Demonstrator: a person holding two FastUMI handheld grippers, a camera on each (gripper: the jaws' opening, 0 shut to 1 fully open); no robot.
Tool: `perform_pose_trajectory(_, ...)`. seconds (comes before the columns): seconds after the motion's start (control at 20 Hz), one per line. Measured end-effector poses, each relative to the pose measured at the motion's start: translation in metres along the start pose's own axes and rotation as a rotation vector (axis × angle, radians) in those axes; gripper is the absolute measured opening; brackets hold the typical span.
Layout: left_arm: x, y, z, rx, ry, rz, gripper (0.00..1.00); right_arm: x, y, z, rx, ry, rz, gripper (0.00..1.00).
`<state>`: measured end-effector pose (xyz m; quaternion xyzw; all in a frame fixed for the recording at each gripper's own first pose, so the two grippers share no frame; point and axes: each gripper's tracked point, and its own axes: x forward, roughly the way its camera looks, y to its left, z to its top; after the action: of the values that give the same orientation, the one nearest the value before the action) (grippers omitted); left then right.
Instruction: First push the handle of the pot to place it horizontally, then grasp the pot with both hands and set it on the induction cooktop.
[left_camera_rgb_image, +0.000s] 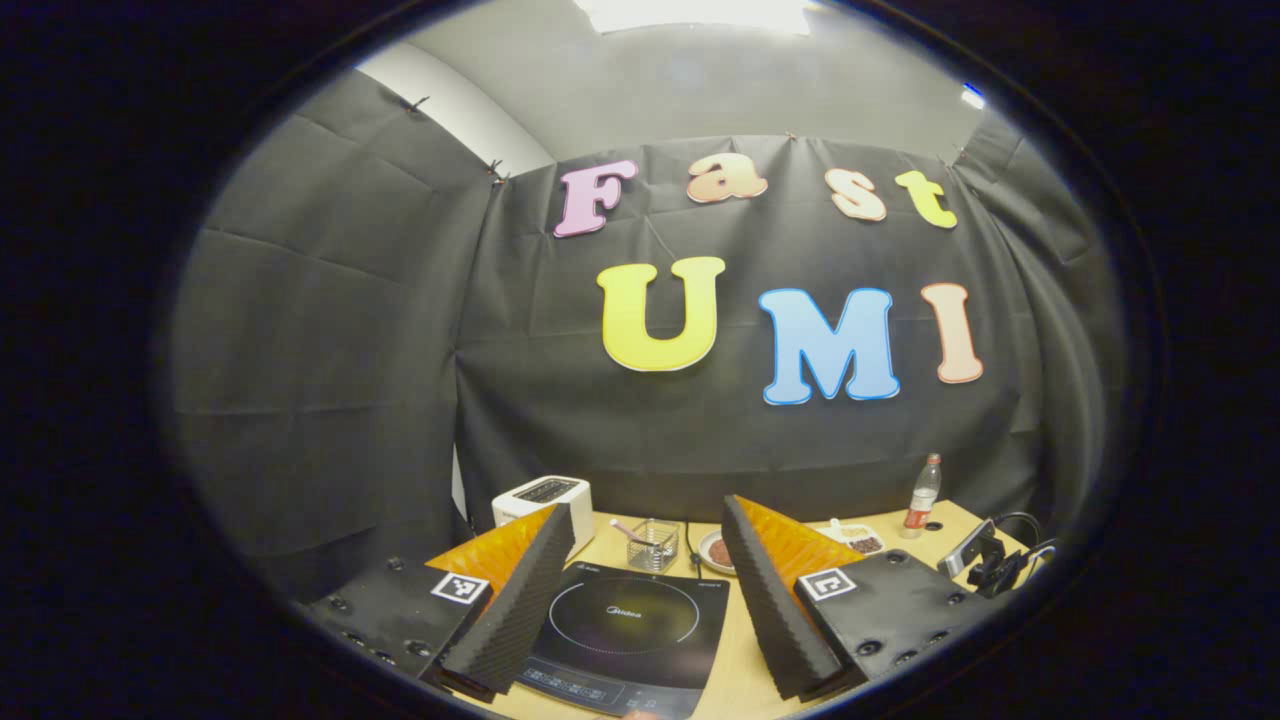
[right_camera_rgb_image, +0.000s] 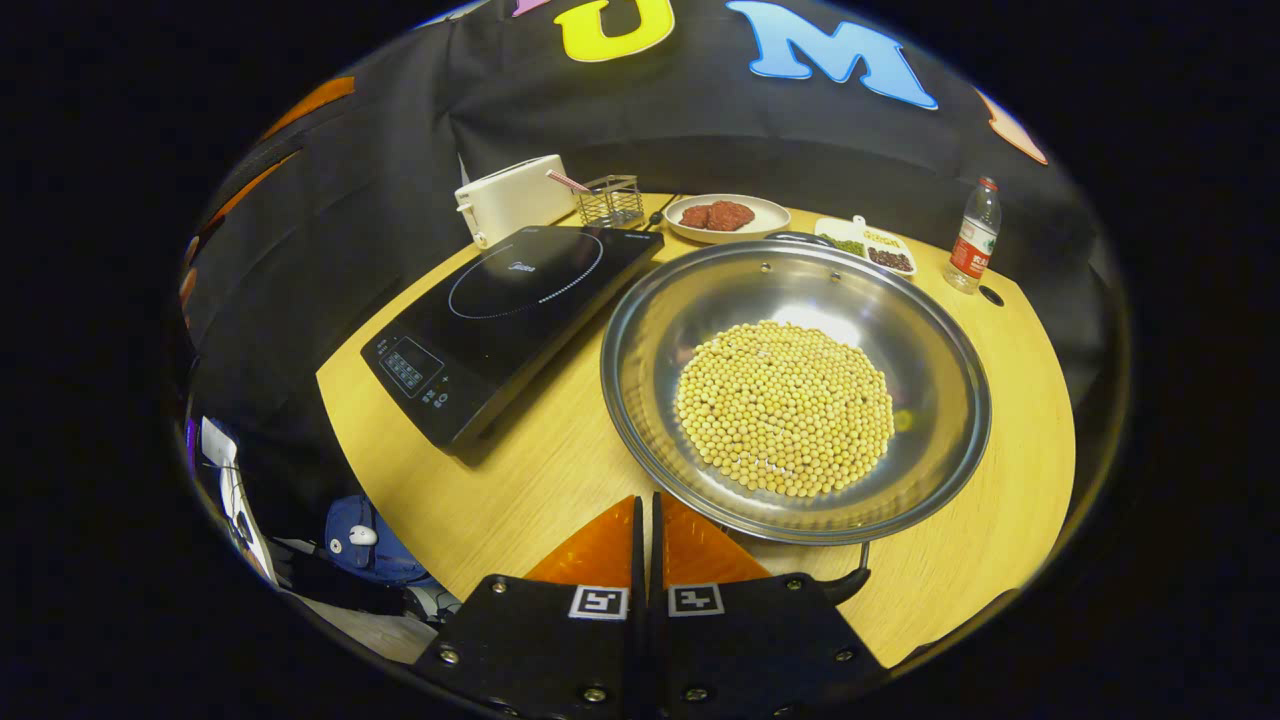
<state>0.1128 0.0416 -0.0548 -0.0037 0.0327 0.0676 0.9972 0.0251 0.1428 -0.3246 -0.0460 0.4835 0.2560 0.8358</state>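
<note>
Soybeans fill the middle of a wide, shallow stainless-steel pot, which sits on the light wooden surface just to the right of the flat black induction cooktop in the right gripper view, its rim close beside the cooktop's edge. A dark pot handle pokes out from under the pot's near rim, just beside the right claw, whose two fingers are pressed together with nothing between them. Behind the cooktop stand a white toaster and a small wire basket; a white plate of reddish food, a white tray of dark and green bits and a clear plastic bottle with a red label lie along the far edge. In the left gripper view, the left claw is spread wide and held above the cooktop, which shows between its fingers, with the toaster, the basket and the bottle beyond.
</note>
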Motion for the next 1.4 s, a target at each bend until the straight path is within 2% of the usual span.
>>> perform_pose_trajectory(0.4,0.004,-0.013,-0.007,-0.006,0.015,-0.033,0.99,-0.006,-0.044,-0.015,0.049,0.051,-0.095,0.01)
perform_pose_trajectory(0.7,0.008,-0.02,-0.01,-0.006,0.022,-0.05,0.94,-0.009,-0.073,-0.023,-0.01,0.097,-0.179,0.01)
perform_pose_trajectory(0.8,0.009,-0.021,-0.01,-0.007,0.025,-0.051,0.99,-0.009,-0.083,-0.024,-0.028,0.105,-0.207,0.0)
perform_pose_trajectory(0.85,0.009,-0.02,-0.01,-0.008,0.025,-0.052,0.96,-0.011,-0.089,-0.024,-0.037,0.107,-0.224,0.0)
perform_pose_trajectory(1.25,0.011,-0.023,-0.016,-0.001,0.04,-0.063,0.99,-0.018,-0.146,-0.012,-0.053,0.079,-0.374,0.01)
perform_pose_trajectory(1.4,0.011,-0.023,-0.016,0.004,0.043,-0.063,0.96,-0.019,-0.164,-0.003,-0.08,0.059,-0.426,0.01)
